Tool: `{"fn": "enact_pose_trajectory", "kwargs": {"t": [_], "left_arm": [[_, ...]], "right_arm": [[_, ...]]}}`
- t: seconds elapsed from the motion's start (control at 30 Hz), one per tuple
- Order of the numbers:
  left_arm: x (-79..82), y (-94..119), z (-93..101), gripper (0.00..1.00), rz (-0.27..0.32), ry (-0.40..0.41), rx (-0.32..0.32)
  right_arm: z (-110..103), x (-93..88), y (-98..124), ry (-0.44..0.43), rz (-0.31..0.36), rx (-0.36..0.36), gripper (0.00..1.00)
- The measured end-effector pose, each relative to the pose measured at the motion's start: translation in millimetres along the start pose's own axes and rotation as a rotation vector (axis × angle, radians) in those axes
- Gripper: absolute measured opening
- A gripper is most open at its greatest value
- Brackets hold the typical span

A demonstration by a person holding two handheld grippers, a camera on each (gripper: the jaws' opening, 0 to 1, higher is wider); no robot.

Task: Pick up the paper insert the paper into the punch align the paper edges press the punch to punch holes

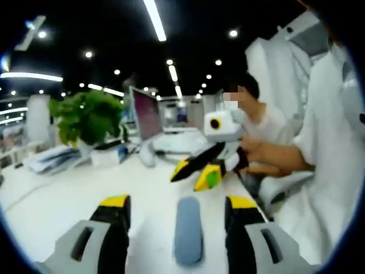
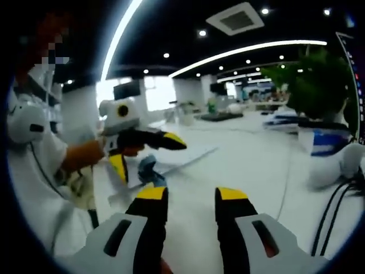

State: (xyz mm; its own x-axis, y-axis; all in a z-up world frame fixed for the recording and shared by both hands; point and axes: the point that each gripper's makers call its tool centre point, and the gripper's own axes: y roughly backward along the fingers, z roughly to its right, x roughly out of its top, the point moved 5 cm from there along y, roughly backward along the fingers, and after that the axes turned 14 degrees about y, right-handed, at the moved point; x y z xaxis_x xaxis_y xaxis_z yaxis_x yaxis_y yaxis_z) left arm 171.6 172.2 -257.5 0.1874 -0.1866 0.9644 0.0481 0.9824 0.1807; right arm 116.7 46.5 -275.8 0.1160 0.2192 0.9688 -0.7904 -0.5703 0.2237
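A blue-grey hole punch (image 1: 188, 231) lies on the white table (image 1: 68, 194), seen between the jaws of my left gripper (image 1: 178, 202), which stands open around or just above it. In the right gripper view the same punch (image 2: 147, 168) sits under the left gripper (image 2: 144, 153), held by a person's hand. A white sheet of paper (image 2: 188, 157) lies flat beside the punch, its edges faint. My right gripper (image 2: 191, 194) is open and empty, off to the side of the punch. It also shows open as the right gripper (image 1: 193, 176) in the left gripper view.
A potted plant (image 1: 88, 117), a monitor (image 1: 145, 111) and stacked papers (image 1: 51, 158) stand at the table's far side. A seated person (image 1: 256, 120) is beyond the table. A white device (image 2: 342, 165) with black cables (image 2: 336, 211) lies to the right.
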Motion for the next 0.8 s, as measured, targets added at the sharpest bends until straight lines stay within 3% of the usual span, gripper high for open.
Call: {"fn": "enact_pose_trajectory", "kwargs": {"t": [0.27, 0.47, 0.8], "left_arm": [[-22.6, -4, 2.8, 0.63, -0.053, 0.006, -0.007], [-26.1, -5, 3.1, 0.57, -0.073, 0.001, -0.001], [-23.4, -5, 0.2, 0.51, -0.049, 0.034, 0.009]], "right_arm": [[7, 0.5, -4, -0.018, 0.001, -0.137, 0.37], [0, 2.5, -12, 0.014, -0.038, -0.177, 0.38], [-15, 0.2, -31, 0.092, -0.121, -0.194, 0.38]]}}
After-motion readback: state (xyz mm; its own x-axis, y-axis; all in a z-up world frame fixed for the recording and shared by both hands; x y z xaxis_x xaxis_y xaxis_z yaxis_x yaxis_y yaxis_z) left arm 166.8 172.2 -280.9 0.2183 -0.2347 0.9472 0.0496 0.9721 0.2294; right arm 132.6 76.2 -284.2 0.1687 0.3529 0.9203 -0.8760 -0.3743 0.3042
